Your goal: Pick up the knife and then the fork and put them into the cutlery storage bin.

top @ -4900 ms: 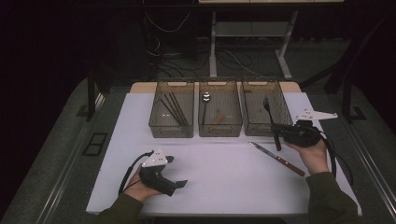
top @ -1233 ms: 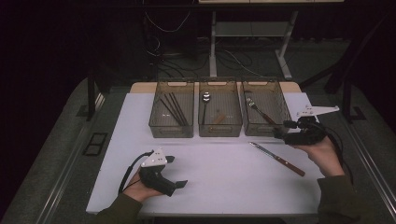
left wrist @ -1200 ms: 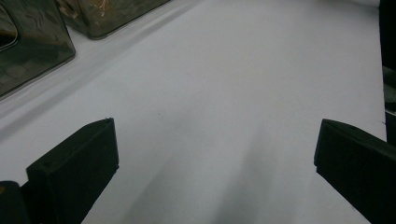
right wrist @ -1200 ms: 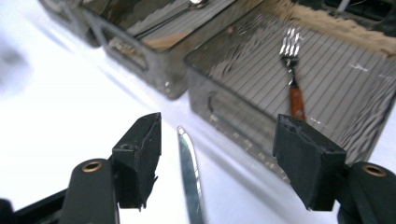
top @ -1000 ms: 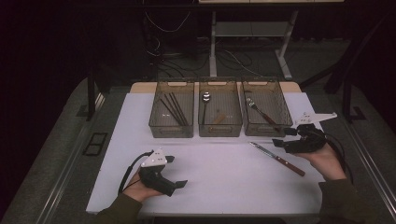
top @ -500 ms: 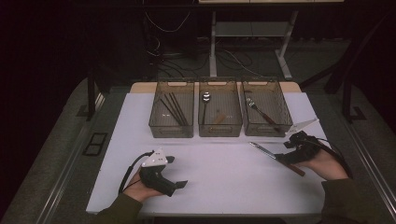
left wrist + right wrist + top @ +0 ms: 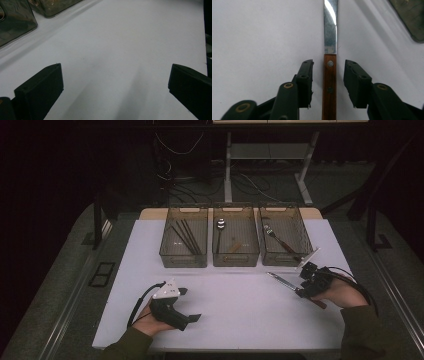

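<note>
A knife (image 7: 281, 280) with a steel blade and a brown wooden handle lies on the white table at the right. My right gripper (image 7: 303, 288) has come down over its handle. In the right gripper view the handle (image 7: 329, 82) runs straight up between the two black jaws, with a narrow gap on each side. The jaws have just been closing and the pads do not touch the wood. My left gripper (image 7: 191, 305) rests on the table at the front left. It is open, and in the left gripper view only bare tabletop lies between the left gripper's jaws (image 7: 115, 80).
Three clear bins stand in a row at the back of the white table (image 7: 240, 310). The left bin (image 7: 182, 261) holds dark chopsticks, the middle bin (image 7: 235, 261) a spoon, the right bin (image 7: 281, 261) a fork. The right bin's corner (image 7: 409, 22) is close to the knife.
The right gripper left a fork in the right bin, then sank down and left onto the knife handle, and its jaws drew closer together. The left gripper stayed where it was.
</note>
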The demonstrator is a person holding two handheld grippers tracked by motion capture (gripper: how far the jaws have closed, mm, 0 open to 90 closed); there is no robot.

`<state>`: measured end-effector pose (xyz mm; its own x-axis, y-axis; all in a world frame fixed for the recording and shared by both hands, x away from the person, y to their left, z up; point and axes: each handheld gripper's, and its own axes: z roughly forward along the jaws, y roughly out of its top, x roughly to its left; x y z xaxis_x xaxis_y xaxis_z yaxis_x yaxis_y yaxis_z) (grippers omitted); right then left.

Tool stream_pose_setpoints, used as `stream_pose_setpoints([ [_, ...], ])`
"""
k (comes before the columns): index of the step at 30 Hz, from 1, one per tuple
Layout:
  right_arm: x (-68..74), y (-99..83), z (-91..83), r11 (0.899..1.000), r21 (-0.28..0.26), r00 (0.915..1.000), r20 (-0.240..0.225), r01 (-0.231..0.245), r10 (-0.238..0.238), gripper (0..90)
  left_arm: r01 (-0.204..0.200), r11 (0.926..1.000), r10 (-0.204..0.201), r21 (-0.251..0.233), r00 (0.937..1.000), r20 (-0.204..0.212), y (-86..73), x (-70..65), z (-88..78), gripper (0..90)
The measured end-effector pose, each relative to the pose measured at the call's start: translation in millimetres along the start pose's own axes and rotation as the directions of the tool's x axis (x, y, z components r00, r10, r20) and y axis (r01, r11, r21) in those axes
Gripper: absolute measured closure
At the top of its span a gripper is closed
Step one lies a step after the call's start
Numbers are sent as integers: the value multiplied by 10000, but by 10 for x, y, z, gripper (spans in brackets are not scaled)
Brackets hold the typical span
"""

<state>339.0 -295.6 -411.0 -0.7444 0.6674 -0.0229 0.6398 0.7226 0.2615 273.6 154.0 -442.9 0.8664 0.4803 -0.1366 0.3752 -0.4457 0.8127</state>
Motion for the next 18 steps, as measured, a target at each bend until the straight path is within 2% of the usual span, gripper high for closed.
stream_pose_setpoints([
  [7,-43,46,96,9980,627,9998,-144,124,-115,678,-6,10000,6,39,10000,25,0,-2,4,0],
  [12,-46,94,122,9956,848,9992,-144,393,-382,713,-6,10000,5,61,10000,39,-2,-3,11,0],
  [18,-39,149,138,9918,1185,9989,-126,473,-462,768,-33,10000,32,69,10000,43,-2,-6,12,0],
])
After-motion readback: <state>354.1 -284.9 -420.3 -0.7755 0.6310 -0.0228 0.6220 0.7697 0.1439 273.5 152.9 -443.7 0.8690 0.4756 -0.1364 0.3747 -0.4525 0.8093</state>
